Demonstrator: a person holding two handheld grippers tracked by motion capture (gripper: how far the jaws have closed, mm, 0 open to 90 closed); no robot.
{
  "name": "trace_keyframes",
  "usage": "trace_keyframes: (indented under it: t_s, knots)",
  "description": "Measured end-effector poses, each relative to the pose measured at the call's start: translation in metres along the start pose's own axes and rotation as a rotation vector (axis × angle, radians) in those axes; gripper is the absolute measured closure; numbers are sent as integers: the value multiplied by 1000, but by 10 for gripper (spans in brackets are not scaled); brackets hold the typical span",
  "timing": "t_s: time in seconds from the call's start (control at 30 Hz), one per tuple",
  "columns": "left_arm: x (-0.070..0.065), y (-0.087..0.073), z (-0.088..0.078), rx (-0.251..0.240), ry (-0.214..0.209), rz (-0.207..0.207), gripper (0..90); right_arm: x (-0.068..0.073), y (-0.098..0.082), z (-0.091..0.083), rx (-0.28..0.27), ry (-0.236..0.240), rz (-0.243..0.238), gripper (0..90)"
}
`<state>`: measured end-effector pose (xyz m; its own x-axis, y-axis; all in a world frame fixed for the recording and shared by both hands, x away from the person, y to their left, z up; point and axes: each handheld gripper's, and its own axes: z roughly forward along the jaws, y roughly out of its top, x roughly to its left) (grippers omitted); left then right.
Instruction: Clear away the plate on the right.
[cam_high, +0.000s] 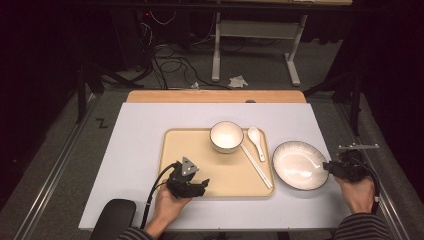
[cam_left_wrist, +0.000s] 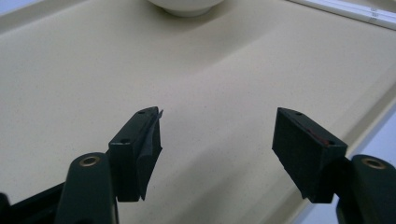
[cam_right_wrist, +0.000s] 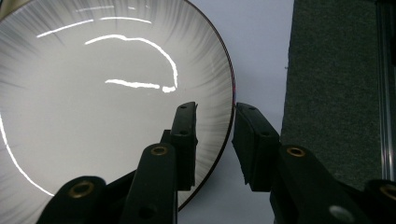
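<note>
A white plate (cam_high: 299, 165) with a dark rim and grey streaks lies on the pale mat, right of the tan tray (cam_high: 175, 145). My right gripper (cam_high: 327, 166) sits at the plate's right rim. In the right gripper view the plate (cam_right_wrist: 93, 116) has its rim between the jaws, one jaw over the inside and one outside, and my right gripper (cam_right_wrist: 215, 116) is shut on it. My left gripper (cam_high: 204, 184) hovers low over the tray's front part. In the left gripper view the left gripper (cam_left_wrist: 217, 128) is open wide over bare tray (cam_left_wrist: 210, 70).
On the tray stand a white bowl (cam_high: 226, 136), a white spoon (cam_high: 256, 141) and pale chopsticks (cam_high: 256, 165). The mat's right edge runs just beside the right hand, with grey floor (cam_right_wrist: 336, 93) beyond it. A black pad (cam_high: 114, 217) lies at the front left.
</note>
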<state>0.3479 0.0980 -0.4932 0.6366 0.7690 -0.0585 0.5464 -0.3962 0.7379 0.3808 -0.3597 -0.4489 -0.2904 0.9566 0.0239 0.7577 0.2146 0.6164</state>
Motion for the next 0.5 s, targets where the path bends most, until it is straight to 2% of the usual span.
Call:
trace_keyframes:
  t_s: [0.07,0.33,0.5]
  knots:
    - [0,-1,-3,-5,15,9,328,-5,1,1,13,-17,0,710]
    - [1,-5,-6,-5,38,-14,328,-24,4,3,24,-43,27,721]
    - [0,-8,-7,5,44,-14,328,-29,6,12,75,-58,11,720]
